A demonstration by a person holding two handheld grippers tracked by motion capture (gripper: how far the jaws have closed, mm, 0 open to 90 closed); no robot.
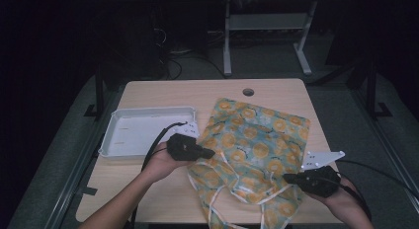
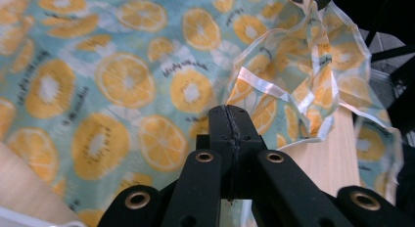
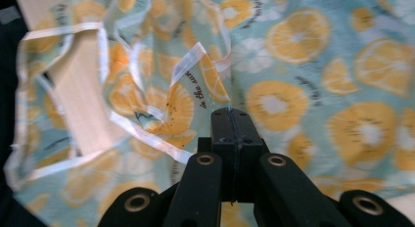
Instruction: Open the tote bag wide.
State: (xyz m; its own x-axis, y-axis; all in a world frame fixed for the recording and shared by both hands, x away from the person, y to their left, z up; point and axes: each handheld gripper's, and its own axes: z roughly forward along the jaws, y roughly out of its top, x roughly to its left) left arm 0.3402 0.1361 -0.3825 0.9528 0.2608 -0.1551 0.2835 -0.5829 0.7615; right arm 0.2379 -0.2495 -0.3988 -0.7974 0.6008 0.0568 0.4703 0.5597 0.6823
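Orange-slice print cloth [image 1: 252, 150] lies rumpled on the table [image 1: 163, 95], right of the white tray [image 1: 143, 133]. Left tongs [image 1: 207, 153] and right tongs [image 1: 289, 178] are each clamped on a cloth edge. Judged early: near end bunched, no neat fold made yet.

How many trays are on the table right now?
1. The white tray sits on the table's left side, beside the orange-print cloth; nothing else there looks like a tray.

Orange-slice print cloth [image 1: 249, 145], rumpled, on table

The left gripper [image 2: 230, 112] has its jaws pressed together. Beyond them, the orange-slice patterned cloth [image 2: 122, 75] lies rumpled on the table [image 2: 333, 158]
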